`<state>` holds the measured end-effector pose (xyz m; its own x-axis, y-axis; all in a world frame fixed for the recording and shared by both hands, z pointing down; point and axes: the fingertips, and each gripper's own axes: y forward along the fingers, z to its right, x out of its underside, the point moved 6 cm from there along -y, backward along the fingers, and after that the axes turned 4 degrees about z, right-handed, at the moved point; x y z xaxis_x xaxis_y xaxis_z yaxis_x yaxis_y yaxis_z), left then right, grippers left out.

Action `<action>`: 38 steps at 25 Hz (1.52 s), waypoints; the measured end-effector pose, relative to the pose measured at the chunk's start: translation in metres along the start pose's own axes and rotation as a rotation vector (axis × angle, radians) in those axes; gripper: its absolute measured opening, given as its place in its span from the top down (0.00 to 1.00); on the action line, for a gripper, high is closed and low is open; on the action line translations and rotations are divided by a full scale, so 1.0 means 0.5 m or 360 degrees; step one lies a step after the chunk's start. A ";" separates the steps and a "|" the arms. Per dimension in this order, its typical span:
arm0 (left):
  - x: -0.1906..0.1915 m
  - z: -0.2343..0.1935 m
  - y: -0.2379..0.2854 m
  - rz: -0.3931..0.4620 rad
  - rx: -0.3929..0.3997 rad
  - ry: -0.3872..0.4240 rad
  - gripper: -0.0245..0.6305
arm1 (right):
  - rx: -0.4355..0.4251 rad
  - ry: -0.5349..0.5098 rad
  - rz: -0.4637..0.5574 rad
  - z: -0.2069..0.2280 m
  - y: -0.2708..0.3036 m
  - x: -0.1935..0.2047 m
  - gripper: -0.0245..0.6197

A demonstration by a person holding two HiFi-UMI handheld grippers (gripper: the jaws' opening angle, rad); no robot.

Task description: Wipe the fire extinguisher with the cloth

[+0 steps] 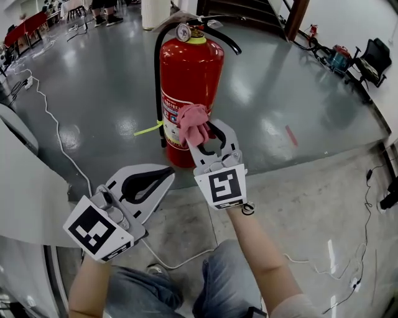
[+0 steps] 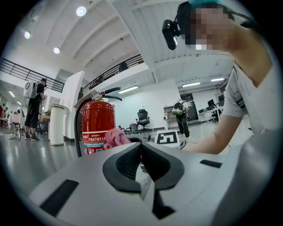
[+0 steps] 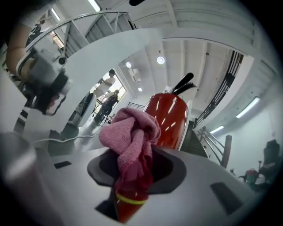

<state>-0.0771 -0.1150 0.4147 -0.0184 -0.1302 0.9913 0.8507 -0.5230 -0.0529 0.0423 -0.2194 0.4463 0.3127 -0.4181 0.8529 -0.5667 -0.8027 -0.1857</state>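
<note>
A red fire extinguisher (image 1: 189, 81) stands upright on the grey floor, with a black hose, a black lever and a gauge on top. My right gripper (image 1: 200, 131) is shut on a pink cloth (image 1: 193, 124) and holds it against the lower front of the cylinder, over the label. In the right gripper view the cloth (image 3: 131, 143) bunches between the jaws with the extinguisher (image 3: 170, 119) just behind. My left gripper (image 1: 163, 176) hangs lower left, apart from the extinguisher (image 2: 98, 130), jaws together and empty. The left gripper view also shows the cloth (image 2: 116, 137).
White cables (image 1: 53, 124) run across the floor at left and near my knees. A white pillar base (image 1: 155, 12) stands behind the extinguisher. Bags and a chair (image 1: 373, 59) sit far right. People stand far off. A yellow strip (image 1: 148, 129) lies by the extinguisher's base.
</note>
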 end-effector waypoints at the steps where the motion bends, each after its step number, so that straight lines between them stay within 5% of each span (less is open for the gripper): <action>1: 0.003 0.000 -0.001 -0.0007 -0.0002 -0.0001 0.95 | -0.0014 -0.0009 -0.0044 -0.018 -0.006 0.029 0.74; 13: 0.038 0.004 -0.008 -0.0071 -0.0021 -0.0031 0.95 | -0.0148 0.0041 -0.0528 -0.133 -0.055 0.260 0.74; 17: 0.037 0.008 -0.012 -0.0084 -0.0022 -0.0018 0.95 | -0.0159 0.0116 -0.0600 -0.137 -0.062 0.272 0.74; 30: -0.040 -0.057 0.021 -0.0085 -0.0018 -0.0138 0.95 | -0.0151 0.0386 -0.0161 -0.039 -0.028 0.002 0.74; 38: -0.205 -0.078 0.031 -0.0140 -0.0021 -0.0105 0.95 | -0.0196 0.0575 -0.0088 0.035 -0.050 -0.195 0.74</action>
<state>-0.0826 -0.1423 0.3077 -0.0577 -0.0279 0.9979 0.8403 -0.5411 0.0334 0.0393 -0.1662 0.3594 0.0691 -0.1812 0.9810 -0.6509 -0.7535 -0.0933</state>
